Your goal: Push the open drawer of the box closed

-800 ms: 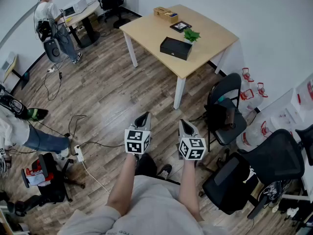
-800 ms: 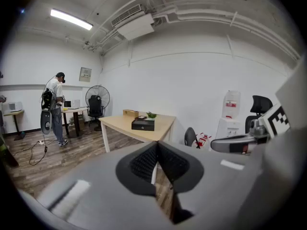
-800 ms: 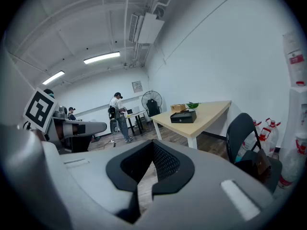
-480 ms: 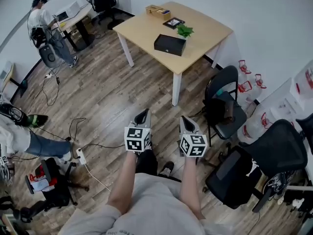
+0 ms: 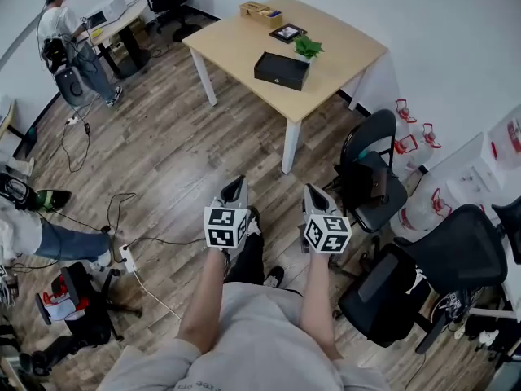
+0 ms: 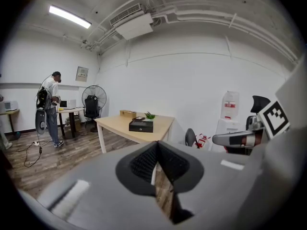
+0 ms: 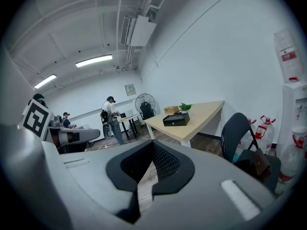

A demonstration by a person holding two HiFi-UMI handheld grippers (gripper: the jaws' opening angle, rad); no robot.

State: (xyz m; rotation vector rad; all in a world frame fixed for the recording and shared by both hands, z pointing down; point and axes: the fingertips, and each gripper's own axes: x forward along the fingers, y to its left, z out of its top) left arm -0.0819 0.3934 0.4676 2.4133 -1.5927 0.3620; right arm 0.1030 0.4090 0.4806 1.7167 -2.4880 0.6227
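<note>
We hold both grippers low in front of our body, side by side and a little apart, above the wooden floor (image 5: 179, 161), and both point toward the desk (image 5: 236, 43). The left gripper (image 5: 238, 184) is clenched: in the left gripper view its two dark ribbed pads meet at the tips, and only the floor shows through the narrow slit under them. The right gripper (image 5: 314, 192) is clenched in the same way, with pads together at the tips and nothing between them. The box (image 5: 282, 70) is well apart from both grippers. It stands on the light wooden desk, in the half of the top that is nearer to us and not far from the desk's near edge. It is a low, flat, rectangular box, black on all the sides that we see, with a plain top. In the right gripper view there is one small pale spot in the middle of its front face. From this distance we cannot tell whether its drawer is pushed in or pulled out. Just behind the box stands a small green plant (image 5: 308, 49), and farther back on the desk lie a dark picture frame (image 5: 289, 32) and a pale wooden case (image 5: 262, 12). A black folding chair (image 5: 370, 177) stands on the floor to the right of the desk, near the right gripper. Far at the left a person (image 5: 61, 31) stands at another desk.
</note>
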